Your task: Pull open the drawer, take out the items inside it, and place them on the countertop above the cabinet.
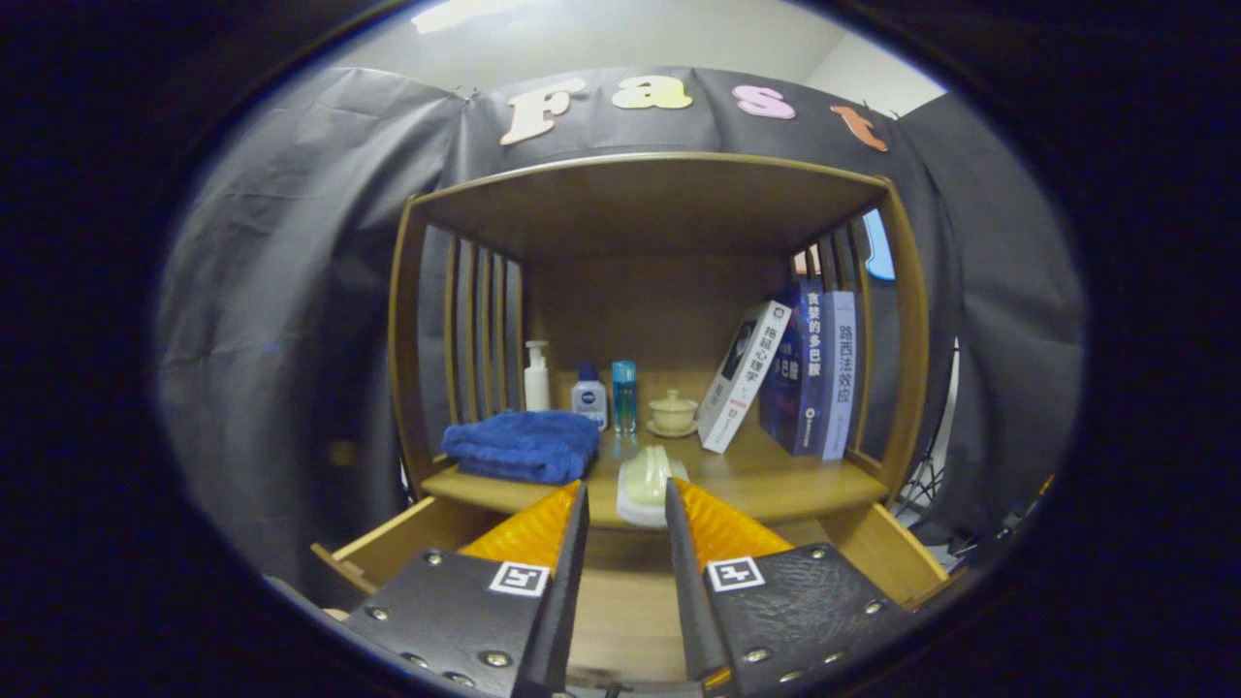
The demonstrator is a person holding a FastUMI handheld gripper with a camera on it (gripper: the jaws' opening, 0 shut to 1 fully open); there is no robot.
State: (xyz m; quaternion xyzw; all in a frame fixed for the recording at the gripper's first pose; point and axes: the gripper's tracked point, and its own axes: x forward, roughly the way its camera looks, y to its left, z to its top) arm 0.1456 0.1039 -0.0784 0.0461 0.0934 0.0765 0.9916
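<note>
Black cloth drapes the booth behind a small wooden cabinet with slatted sides and an open shelf. Its wooden countertop carries a folded blue towel at the left. Behind the towel, along the back, stand a white pump bottle, a small white bottle with a blue cap and a slim clear blue bottle, close together in a row. Just beside them sits a cream lidded ceramic cup on a saucer. To the right, one white book leans against a group of upright dark blue books.

Below the countertop, the light wooden drawer is pulled out toward the camera, its side walls flanking the fingers.

The gripper hovers at the front edge of the countertop. Its two fingers are apart, with a pale yellowish-green oblong item on a white base standing between their tips. The item seems to rest on the countertop's front edge. I cannot tell whether the fingers touch its sides; a narrow gap seems to show on each side.
</note>
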